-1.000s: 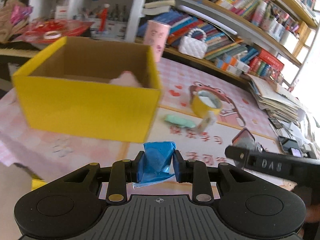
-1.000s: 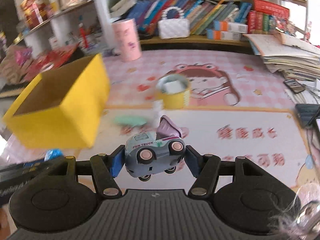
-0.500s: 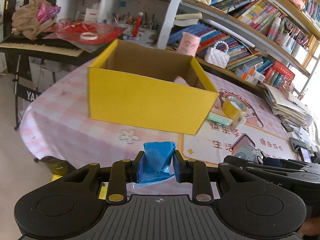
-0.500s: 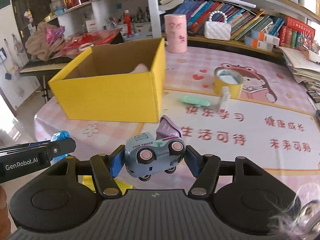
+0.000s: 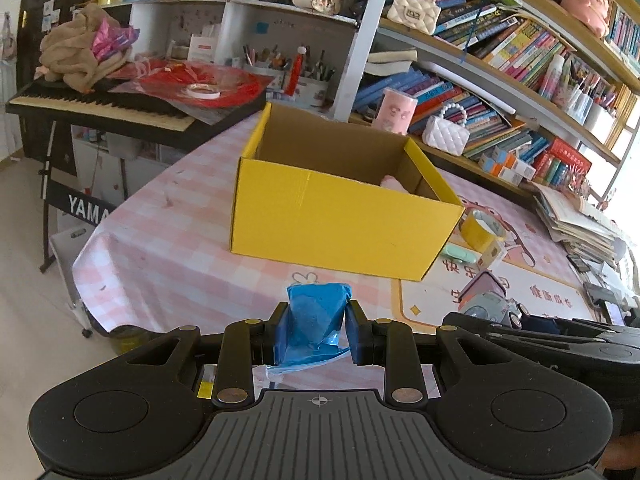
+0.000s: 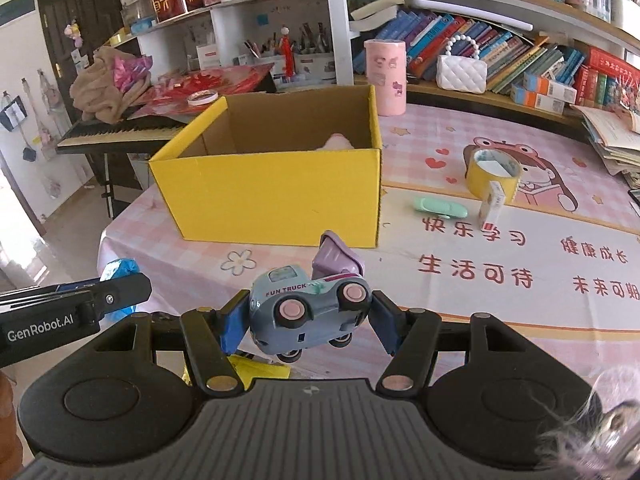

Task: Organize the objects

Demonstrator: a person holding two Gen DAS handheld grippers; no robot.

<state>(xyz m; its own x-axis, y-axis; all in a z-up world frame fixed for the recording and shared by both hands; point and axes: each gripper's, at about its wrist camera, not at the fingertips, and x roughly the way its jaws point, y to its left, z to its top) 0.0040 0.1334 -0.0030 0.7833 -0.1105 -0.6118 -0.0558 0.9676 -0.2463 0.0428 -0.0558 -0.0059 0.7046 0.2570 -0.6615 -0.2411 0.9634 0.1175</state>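
Note:
My left gripper (image 5: 318, 326) is shut on a crumpled blue packet (image 5: 314, 316), held above the table's near edge in front of the open yellow box (image 5: 340, 216). My right gripper (image 6: 306, 316) is shut on a grey-blue toy truck (image 6: 308, 308) with pink wheels and a raised purple flap, also short of the yellow box (image 6: 276, 196). A pink soft thing (image 6: 338, 142) lies inside the box at its far right. Each gripper shows in the other's view: the left one (image 6: 116, 292) at left, the right one (image 5: 504, 312) at right.
To the right of the box on the pink tablecloth lie a yellow tape roll (image 6: 494, 172), a mint green object (image 6: 440, 206) and a small white carton (image 6: 492, 204). A pink cylinder (image 6: 384, 76) and white purse (image 6: 460, 72) stand behind. A keyboard (image 5: 100, 106) stands at left, bookshelves behind.
Both grippers have pulled back and up from the table, so the box and table look smaller and farther. Both still hold their objects.

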